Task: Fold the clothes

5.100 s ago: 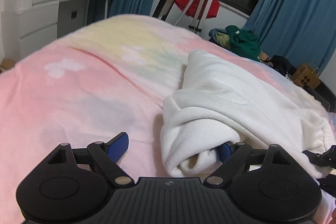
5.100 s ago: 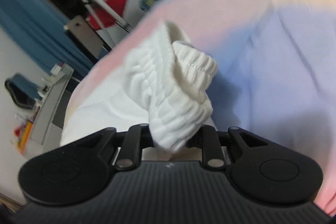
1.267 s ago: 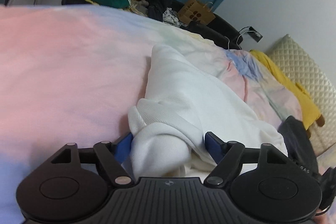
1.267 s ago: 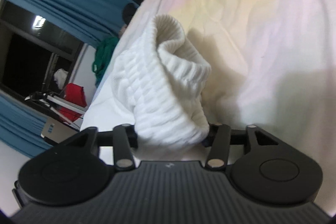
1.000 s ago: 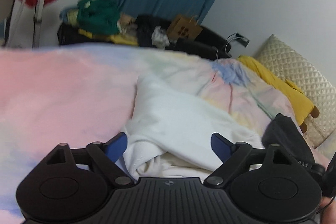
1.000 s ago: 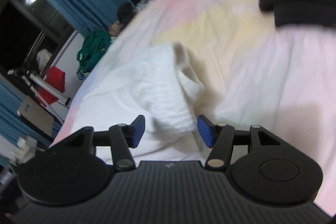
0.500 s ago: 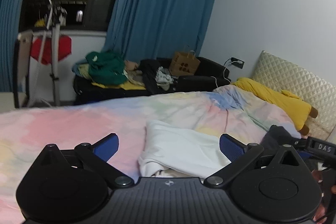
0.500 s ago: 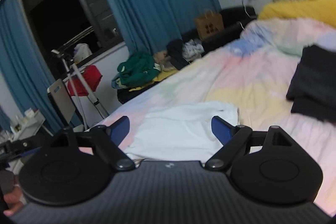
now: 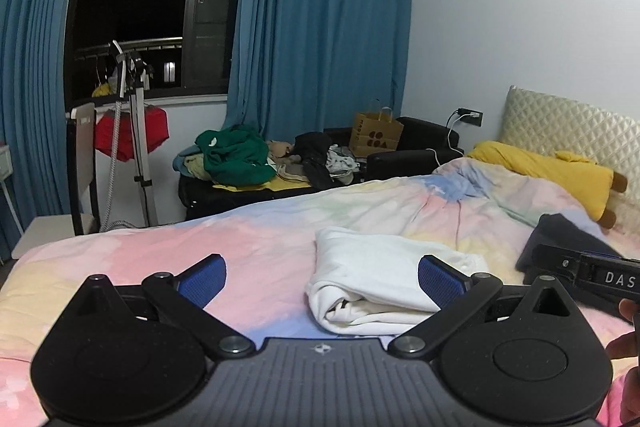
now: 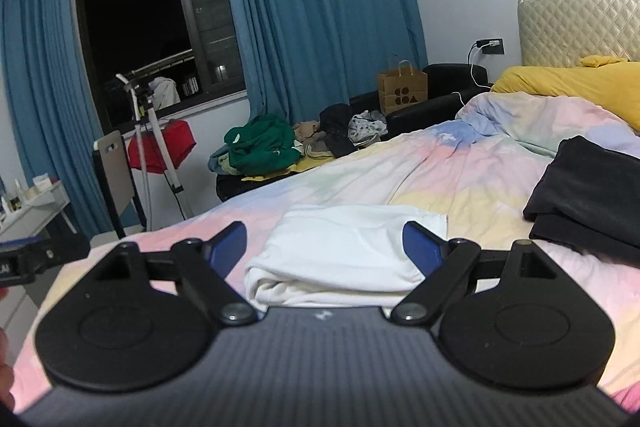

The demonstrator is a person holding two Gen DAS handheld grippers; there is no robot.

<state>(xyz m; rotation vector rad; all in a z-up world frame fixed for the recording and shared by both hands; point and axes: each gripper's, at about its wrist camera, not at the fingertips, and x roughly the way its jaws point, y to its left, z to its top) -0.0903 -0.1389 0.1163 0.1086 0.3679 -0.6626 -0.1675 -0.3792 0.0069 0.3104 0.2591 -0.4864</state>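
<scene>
A folded white garment [image 9: 380,275] [image 10: 344,251] lies flat on the pastel bedspread [image 9: 260,239] [image 10: 460,179]. My left gripper [image 9: 322,277] hovers above and short of it, jaws wide open with nothing between the blue pads [image 9: 202,279]. My right gripper [image 10: 324,247] is likewise raised and open, holding nothing, its blue pads [image 10: 420,247] framing the white garment from a distance. A folded black garment [image 10: 588,195] [image 9: 560,239] rests on the bed to the right. The right gripper's body [image 9: 596,277] shows at the left wrist view's right edge.
A yellow pillow [image 9: 552,171] and quilted headboard [image 10: 580,27] lie at the far right. Beyond the bed stand a black sofa heaped with clothes [image 9: 236,159], a paper bag [image 9: 378,135], a tripod [image 9: 136,147], a chair [image 10: 114,179] and blue curtains [image 9: 320,27].
Both grippers let go of the white garment, opened wide, and pulled up and back from it. The garment now lies folded and flat on the bed.
</scene>
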